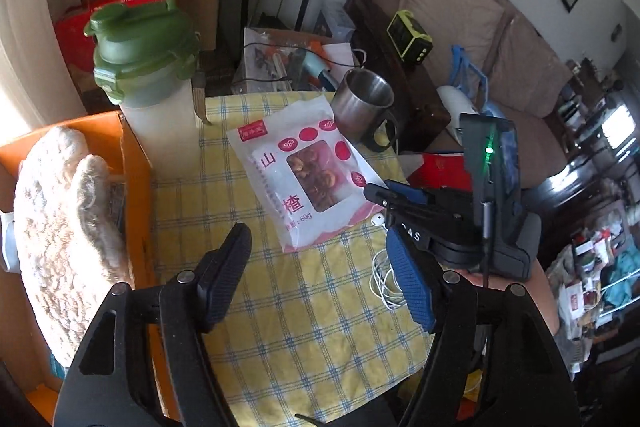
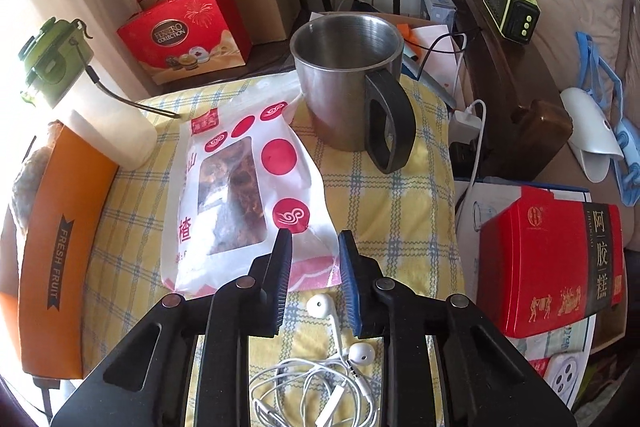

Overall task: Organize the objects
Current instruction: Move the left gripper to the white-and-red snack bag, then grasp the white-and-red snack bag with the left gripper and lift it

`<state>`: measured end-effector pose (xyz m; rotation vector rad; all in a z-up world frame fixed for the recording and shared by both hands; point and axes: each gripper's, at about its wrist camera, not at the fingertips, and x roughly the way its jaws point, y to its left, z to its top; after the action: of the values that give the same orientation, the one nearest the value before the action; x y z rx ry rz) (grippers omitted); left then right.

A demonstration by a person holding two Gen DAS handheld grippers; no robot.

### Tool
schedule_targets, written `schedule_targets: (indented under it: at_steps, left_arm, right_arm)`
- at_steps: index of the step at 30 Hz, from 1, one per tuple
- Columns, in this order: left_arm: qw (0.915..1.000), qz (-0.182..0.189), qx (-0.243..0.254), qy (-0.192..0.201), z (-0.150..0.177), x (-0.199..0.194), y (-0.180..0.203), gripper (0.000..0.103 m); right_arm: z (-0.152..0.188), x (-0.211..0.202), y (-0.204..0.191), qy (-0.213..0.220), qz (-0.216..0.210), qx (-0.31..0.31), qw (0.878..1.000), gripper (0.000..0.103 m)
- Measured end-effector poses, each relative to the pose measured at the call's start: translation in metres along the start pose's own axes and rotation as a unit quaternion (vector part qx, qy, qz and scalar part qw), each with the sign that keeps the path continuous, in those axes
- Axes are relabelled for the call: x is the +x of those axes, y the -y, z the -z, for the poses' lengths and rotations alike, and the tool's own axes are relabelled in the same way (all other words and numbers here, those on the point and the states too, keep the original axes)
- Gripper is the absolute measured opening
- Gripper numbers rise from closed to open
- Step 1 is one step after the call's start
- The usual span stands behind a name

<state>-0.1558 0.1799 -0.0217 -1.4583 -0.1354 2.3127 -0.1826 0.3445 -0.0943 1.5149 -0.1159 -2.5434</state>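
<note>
A white and pink hawthorn snack bag (image 1: 304, 171) (image 2: 244, 195) lies flat on the yellow checked tablecloth (image 1: 288, 327) (image 2: 400, 195). My right gripper (image 2: 314, 239) is open, its tips at the bag's near right corner, one finger over the bag; it also shows in the left wrist view (image 1: 384, 203). My left gripper (image 1: 320, 247) is wide open and empty above the cloth, near the bag's near edge. A steel mug (image 1: 362, 103) (image 2: 348, 83) stands behind the bag. White earphones (image 2: 332, 367) (image 1: 384, 279) lie under my right gripper.
A green-lidded shaker bottle (image 1: 148, 79) (image 2: 88, 99) stands at the back left. An orange fruit box (image 1: 136, 187) (image 2: 60, 247) holding a fluffy white item (image 1: 60, 235) lines the left edge. A red box (image 2: 552, 259) sits right of the table. Gift boxes (image 2: 184, 27) stand behind.
</note>
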Motion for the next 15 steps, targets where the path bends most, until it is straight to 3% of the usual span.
schedule_targets:
  at_steps: [8, 15]
  left_arm:
    - [0.9970, -0.026, -0.044, -0.058, -0.012, 0.071, -0.001, 0.067]
    - [0.9929, -0.039, -0.088, -0.069, -0.014, 0.109, -0.020, 0.067]
  right_arm:
    - [0.005, -0.009, -0.002, -0.001, -0.015, 0.008, 1.000, 0.026]
    - [-0.003, -0.005, 0.006, 0.003, -0.028, 0.023, 0.999, 0.040]
